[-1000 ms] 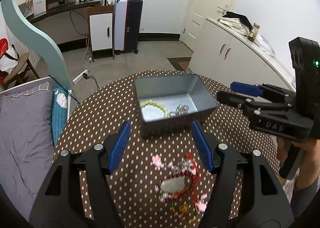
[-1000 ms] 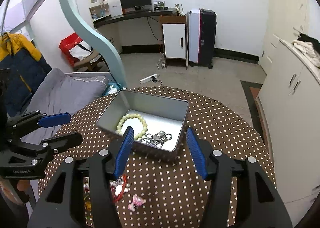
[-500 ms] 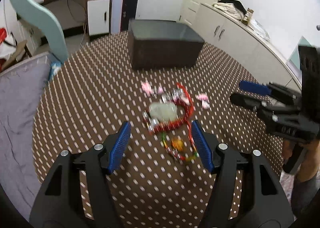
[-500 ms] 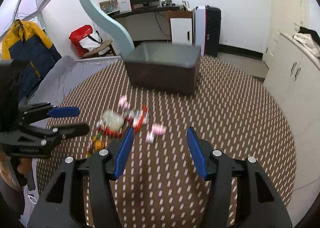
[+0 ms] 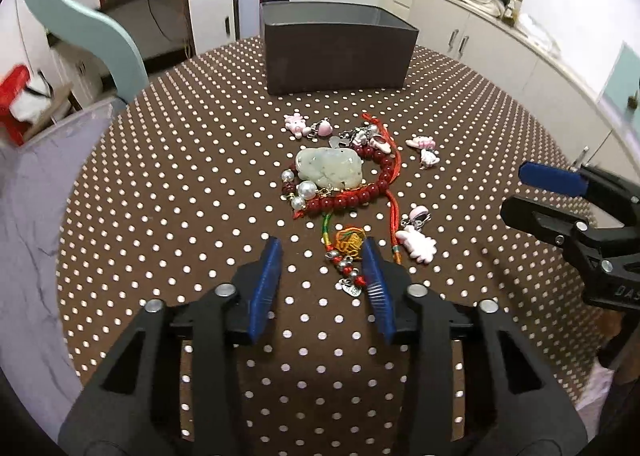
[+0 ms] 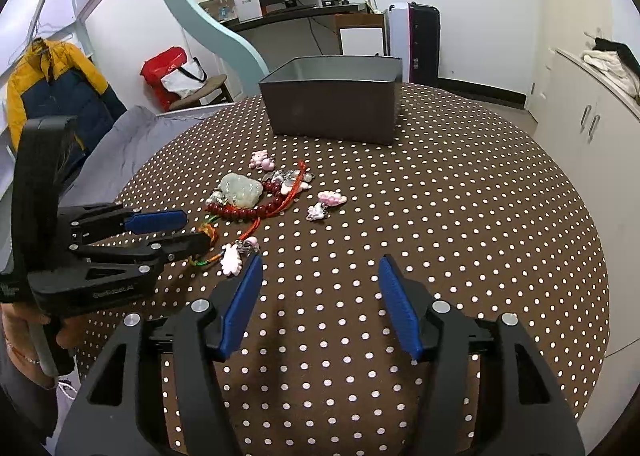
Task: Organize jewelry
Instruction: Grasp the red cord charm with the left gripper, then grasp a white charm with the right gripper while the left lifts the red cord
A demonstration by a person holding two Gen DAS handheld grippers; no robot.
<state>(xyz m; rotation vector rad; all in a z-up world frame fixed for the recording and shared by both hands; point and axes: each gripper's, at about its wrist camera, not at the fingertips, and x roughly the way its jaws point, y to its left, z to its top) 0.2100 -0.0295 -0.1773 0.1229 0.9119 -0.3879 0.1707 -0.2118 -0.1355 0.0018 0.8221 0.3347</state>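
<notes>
Both grippers have dropped low toward the counter since the earlier frames, so the tin's inside no longer shows, and the left gripper's jaws have just been closing.

From the left wrist, the left gripper [image 5: 322, 252] stands narrowed but not pressed together; the braided cord charm [image 5: 347, 244] lies just inside its right finger, not visibly pinched. At 12 o'clock from it sits the jewelry heap: a pale jade pendant [image 5: 329, 168] ringed by the red bead bracelet [image 5: 362, 192]. Pink charms [image 5: 416, 246] lie scattered toward 2 o'clock. The dark tin [image 5: 338, 48] stands at 12 o'clock on the dotted counter [image 5: 180, 184]. The cord runs from 12 to 6 o'clock, its silver tag at the near end.

From the right wrist, the right gripper [image 6: 320, 272] is spread over bare cloth, holding nothing. The heap lies at 11 o'clock, the left gripper at 9.

Cord and beads look light, limp and apt to tangle; the knot seems the best hold. The jade looks smooth and breakable.
</notes>
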